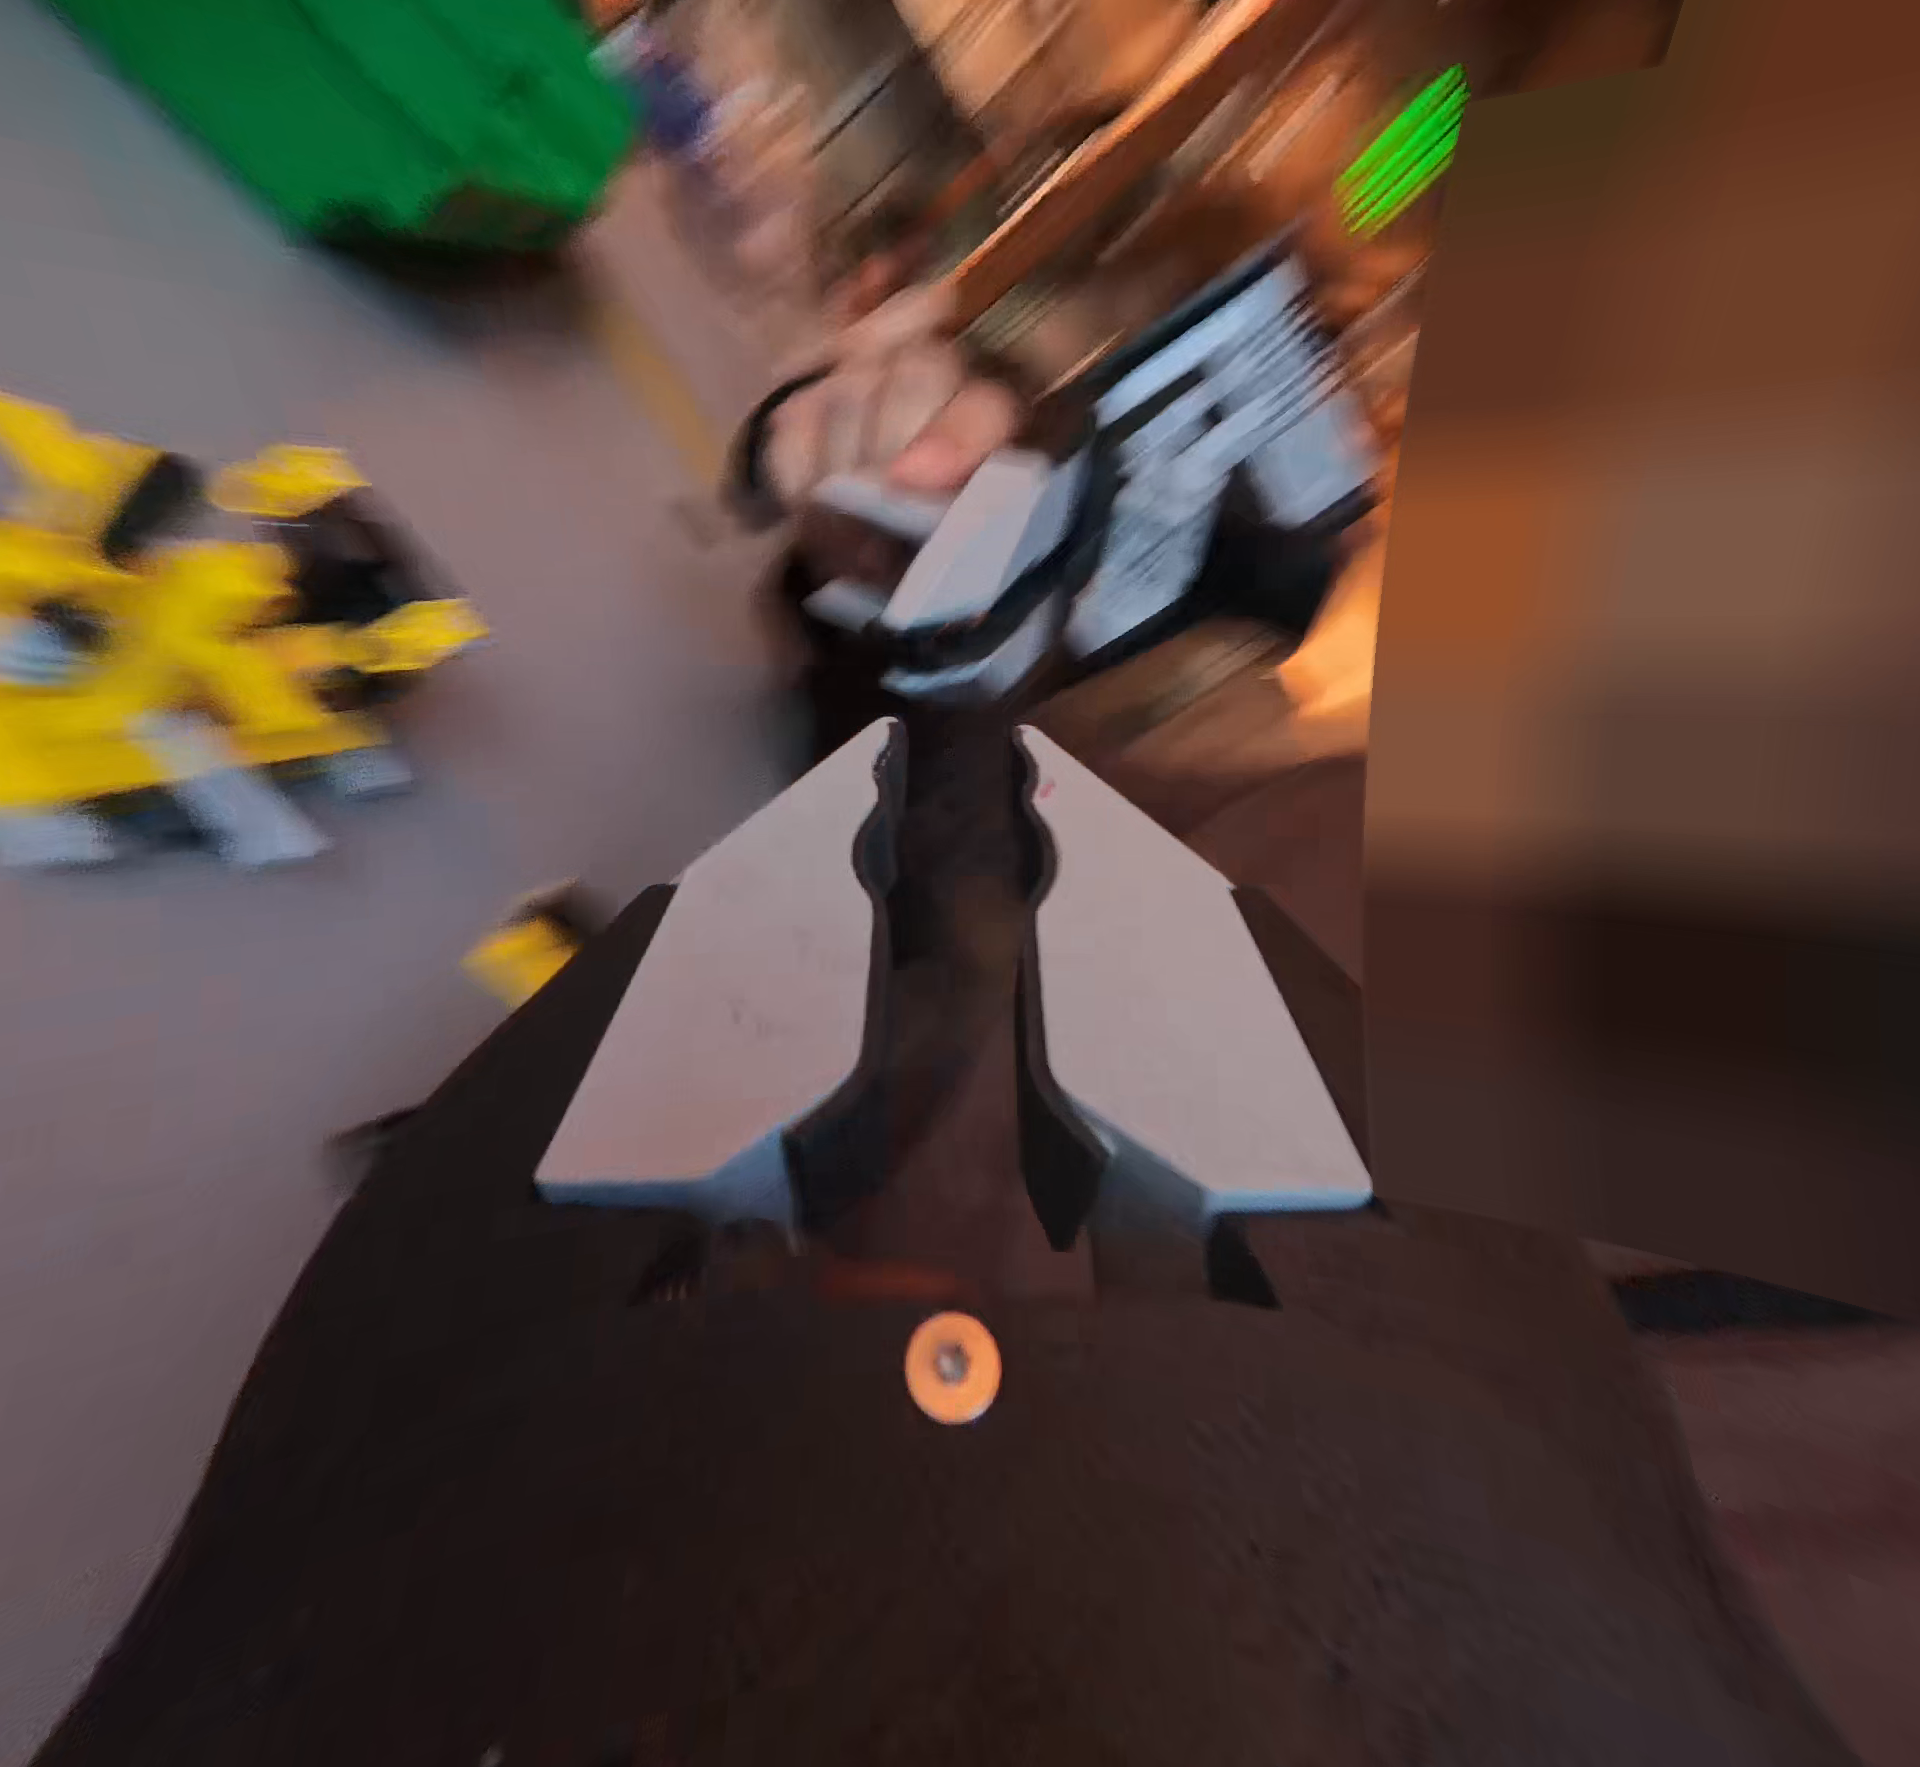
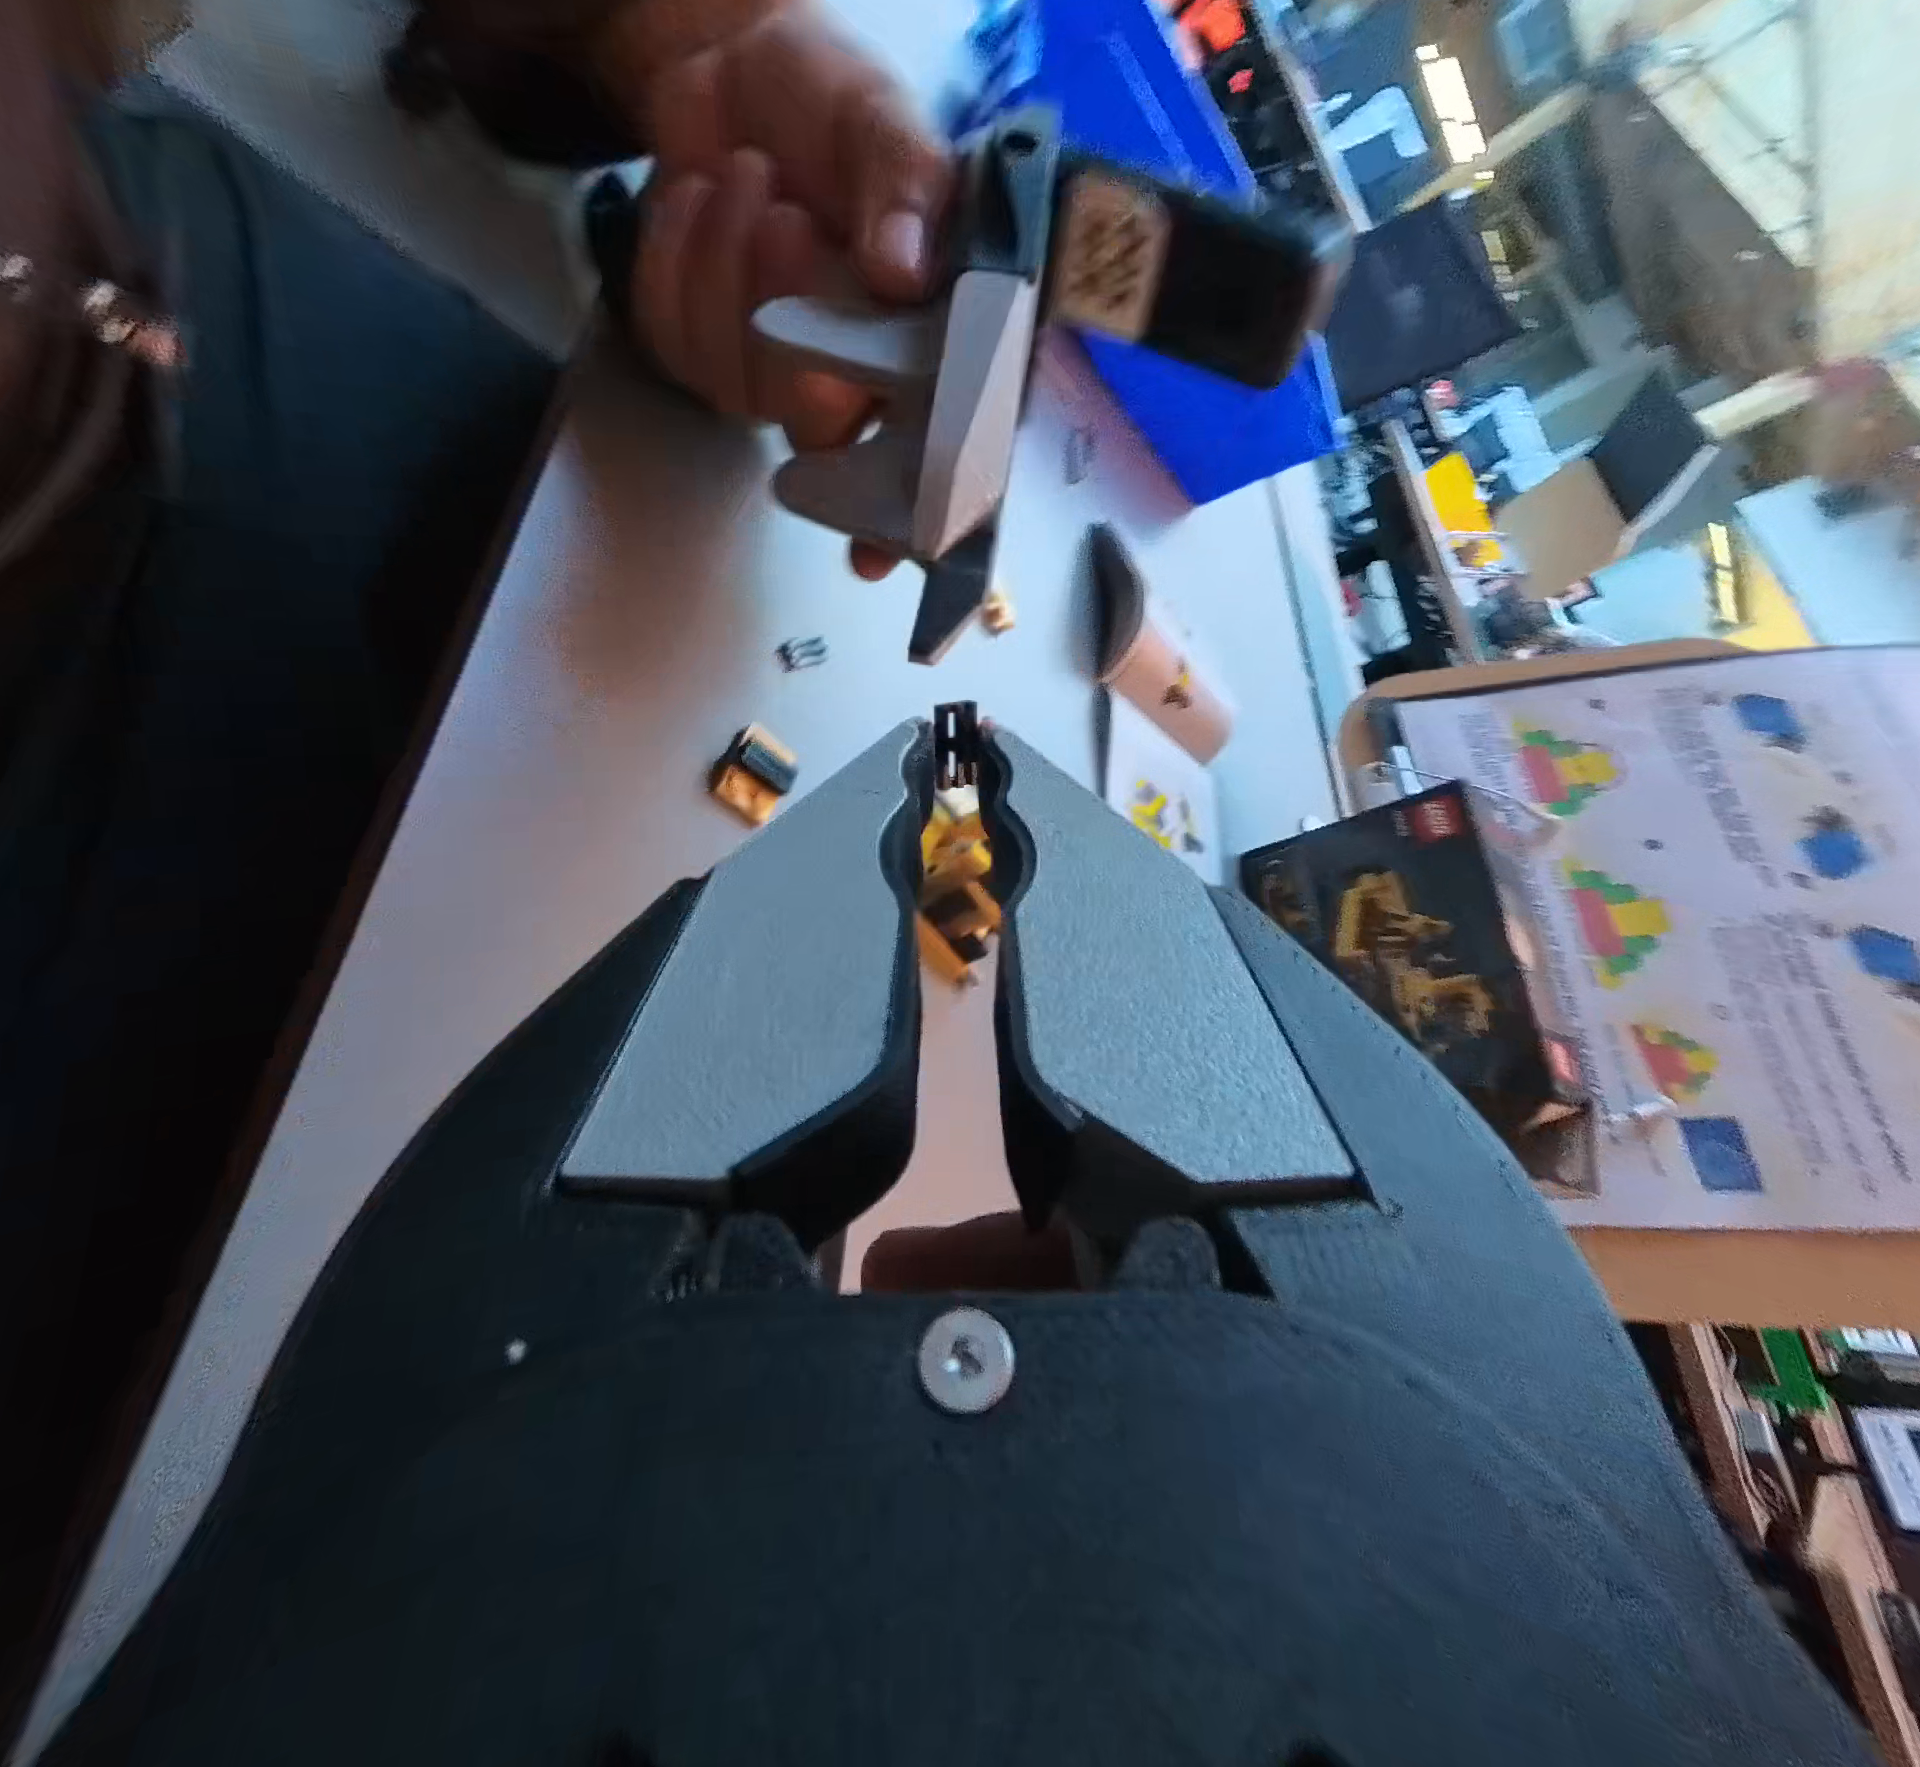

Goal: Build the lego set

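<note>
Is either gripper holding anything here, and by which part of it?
The right gripper pinches a small black lego piece at its very fingertips, gripping the piece's lower end so the rest sticks out. The left gripper appears empty, though that view is blurred.

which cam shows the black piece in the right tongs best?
Right wrist view: the black piece sits sharp, pinched at the tips of the right tongs. Left wrist view is motion-blurred; the right tongs show, but the piece can't be made out.
</note>
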`<state>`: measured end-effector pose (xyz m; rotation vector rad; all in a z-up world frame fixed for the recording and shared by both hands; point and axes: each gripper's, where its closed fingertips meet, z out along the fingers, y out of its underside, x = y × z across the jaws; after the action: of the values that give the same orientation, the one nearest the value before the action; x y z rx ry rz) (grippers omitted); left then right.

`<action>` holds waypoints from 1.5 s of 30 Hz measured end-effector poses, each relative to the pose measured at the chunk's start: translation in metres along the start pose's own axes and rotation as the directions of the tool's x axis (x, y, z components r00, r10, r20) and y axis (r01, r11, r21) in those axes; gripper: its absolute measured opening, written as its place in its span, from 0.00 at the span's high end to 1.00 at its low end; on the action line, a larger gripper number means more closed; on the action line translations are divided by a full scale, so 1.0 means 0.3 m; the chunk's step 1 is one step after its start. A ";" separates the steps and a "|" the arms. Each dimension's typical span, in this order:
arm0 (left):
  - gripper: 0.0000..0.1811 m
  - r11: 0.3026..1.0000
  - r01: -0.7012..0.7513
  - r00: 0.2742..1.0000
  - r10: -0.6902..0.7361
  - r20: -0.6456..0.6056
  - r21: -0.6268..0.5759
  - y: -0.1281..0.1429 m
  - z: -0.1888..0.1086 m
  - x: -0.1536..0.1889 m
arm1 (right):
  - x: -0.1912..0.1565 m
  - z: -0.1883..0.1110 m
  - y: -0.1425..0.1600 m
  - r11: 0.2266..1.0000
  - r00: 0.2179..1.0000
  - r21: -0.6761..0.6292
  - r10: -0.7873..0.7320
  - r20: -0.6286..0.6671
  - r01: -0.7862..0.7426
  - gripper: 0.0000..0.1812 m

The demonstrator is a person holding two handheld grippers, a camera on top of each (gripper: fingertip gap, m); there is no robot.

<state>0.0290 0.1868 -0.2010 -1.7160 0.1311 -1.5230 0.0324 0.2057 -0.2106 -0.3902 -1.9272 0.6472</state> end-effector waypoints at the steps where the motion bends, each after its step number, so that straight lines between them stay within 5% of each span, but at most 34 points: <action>1: 0.88 0.992 -0.088 0.989 0.098 0.111 -0.091 0.024 -0.008 -0.048 | -0.021 0.008 0.024 1.000 0.999 -0.013 -0.020 0.040 0.021 0.98; 4: 0.80 0.898 -0.243 0.889 0.358 0.287 -0.368 0.072 -0.036 -0.160 | -0.075 0.044 0.065 0.995 0.983 -0.039 -0.086 0.161 0.094 0.98; 10: 0.82 0.666 -0.322 0.777 0.592 0.214 -0.673 0.135 -0.061 -0.265 | -0.136 0.100 0.117 0.972 0.920 -0.067 -0.188 0.344 0.223 0.98; 21: 0.92 0.554 -0.417 0.768 0.639 0.047 -0.721 0.150 -0.036 -0.269 | -0.194 0.136 0.131 0.925 0.825 -0.027 -0.323 0.464 0.378 0.97; 37: 0.92 0.543 -0.422 0.790 0.613 -0.001 -0.725 0.156 -0.033 -0.264 | -0.165 0.137 0.140 0.954 0.873 -0.079 -0.228 0.431 0.288 0.90; 41: 0.92 0.536 -0.431 0.779 0.627 -0.001 -0.726 0.157 -0.033 -0.266 | -0.150 0.116 0.144 0.979 0.920 -0.145 -0.079 0.384 0.145 0.90; 45: 0.92 0.541 -0.429 0.772 0.636 0.018 -0.724 0.156 -0.032 -0.267 | -0.136 0.091 0.144 0.923 0.891 -0.253 0.357 0.281 -0.290 0.89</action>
<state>0.0194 0.1965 -0.2932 -2.1528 1.1142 -0.7523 0.0245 0.2114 -0.2752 -0.7934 -2.2753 0.7684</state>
